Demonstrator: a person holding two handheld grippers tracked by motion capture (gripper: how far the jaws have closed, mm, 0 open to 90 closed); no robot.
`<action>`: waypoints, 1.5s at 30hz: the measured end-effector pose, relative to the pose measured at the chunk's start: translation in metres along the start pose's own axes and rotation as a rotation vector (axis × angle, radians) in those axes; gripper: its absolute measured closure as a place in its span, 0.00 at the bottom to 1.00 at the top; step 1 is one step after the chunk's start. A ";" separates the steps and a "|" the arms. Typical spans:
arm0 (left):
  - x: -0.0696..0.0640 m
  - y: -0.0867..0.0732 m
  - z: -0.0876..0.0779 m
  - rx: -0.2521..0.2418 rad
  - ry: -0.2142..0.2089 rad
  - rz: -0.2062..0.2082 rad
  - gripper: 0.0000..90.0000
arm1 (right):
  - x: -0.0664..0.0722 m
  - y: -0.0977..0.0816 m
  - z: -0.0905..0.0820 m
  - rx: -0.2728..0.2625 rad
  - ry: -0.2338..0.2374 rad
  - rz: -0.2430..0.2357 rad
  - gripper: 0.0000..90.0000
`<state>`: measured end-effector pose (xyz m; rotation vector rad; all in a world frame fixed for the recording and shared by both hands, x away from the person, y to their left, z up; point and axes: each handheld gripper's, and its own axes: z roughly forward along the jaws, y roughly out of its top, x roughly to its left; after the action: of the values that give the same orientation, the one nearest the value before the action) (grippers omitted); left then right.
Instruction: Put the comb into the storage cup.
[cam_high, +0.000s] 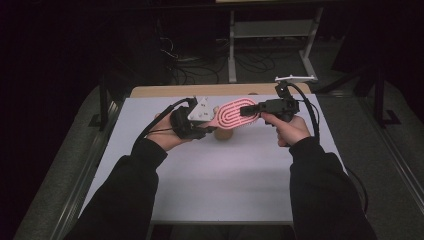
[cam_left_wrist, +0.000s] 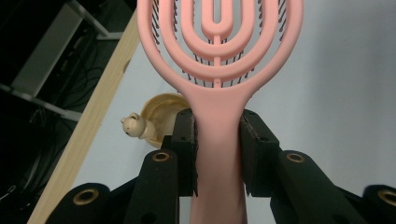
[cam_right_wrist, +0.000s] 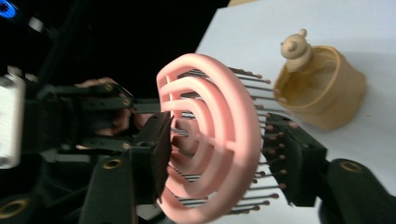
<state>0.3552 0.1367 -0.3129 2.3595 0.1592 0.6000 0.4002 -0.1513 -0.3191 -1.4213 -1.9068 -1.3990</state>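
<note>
I am holding the pink vented hairbrush (cam_high: 235, 114) above the table, my left gripper (cam_left_wrist: 218, 154) clamped on its handle; its long axis is running toward my right gripper (cam_right_wrist: 215, 161), whose jaws are straddling the head, bristles touching one pad.

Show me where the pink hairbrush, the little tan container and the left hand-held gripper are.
pink hairbrush (cam_left_wrist: 218, 135), left gripper view, on its handle.
tan container (cam_right_wrist: 327, 100), right gripper view, on its side wall.
left hand-held gripper (cam_left_wrist: 217, 154), left gripper view, midway between its fingertips.
</note>
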 end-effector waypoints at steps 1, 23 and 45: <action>0.000 -0.001 0.000 -0.005 0.010 0.000 0.77 | -0.001 0.000 -0.001 -0.008 0.014 0.016 0.50; 0.001 -0.015 0.017 -0.036 0.004 -0.053 0.77 | 0.014 0.003 -0.003 -0.006 0.096 0.062 0.70; 0.011 -0.031 0.000 -0.219 -0.033 -0.221 0.40 | 0.057 0.019 -0.015 0.009 -0.022 -0.074 0.70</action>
<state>0.3661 0.1632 -0.3293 2.1037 0.3181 0.4472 0.3896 -0.1362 -0.2596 -1.3808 -1.9961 -1.4117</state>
